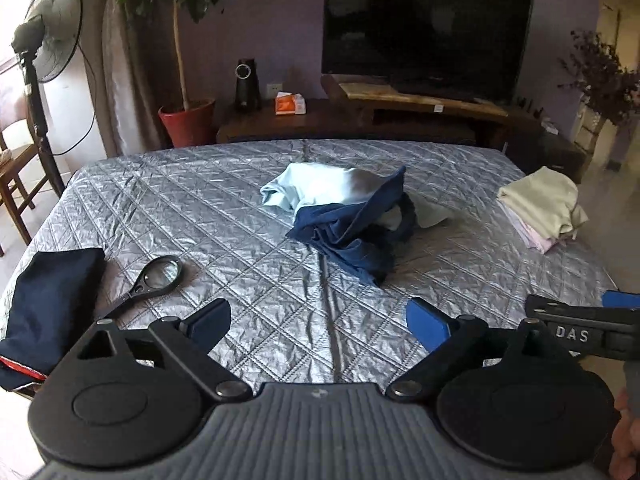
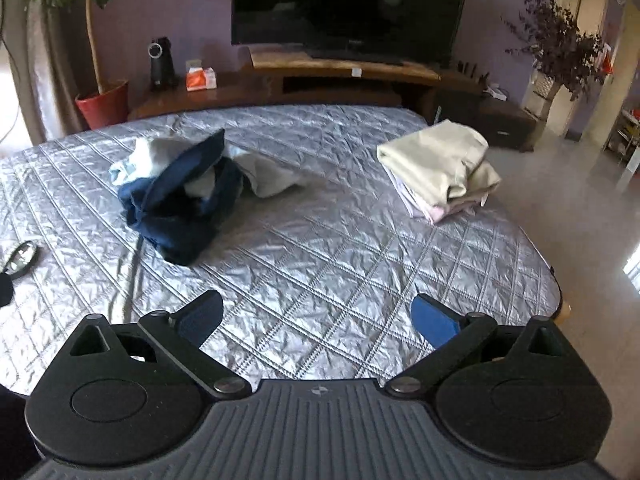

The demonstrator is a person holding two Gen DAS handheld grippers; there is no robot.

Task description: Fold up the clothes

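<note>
A crumpled heap of clothes lies mid-table: a dark blue garment [image 1: 352, 232] over a pale blue one [image 1: 308, 186]; the heap also shows in the right wrist view [image 2: 180, 208]. A folded stack topped by a cream garment [image 1: 540, 204] sits at the right edge, seen in the right wrist view too [image 2: 436, 164]. A folded navy garment [image 1: 48, 312] lies at the near left. My left gripper [image 1: 320, 320] is open and empty above the near table. My right gripper [image 2: 318, 318] is open and empty, also short of the heap; its side shows at the right of the left wrist view [image 1: 584, 320].
The table wears a silver quilted cover [image 1: 200, 216]. A magnifying glass [image 1: 160, 276] lies near the navy garment. Behind stand a TV [image 1: 424, 28] on a wooden unit, a potted plant [image 1: 188, 120], a fan [image 1: 44, 40] and a chair. Floor lies to the right [image 2: 568, 200].
</note>
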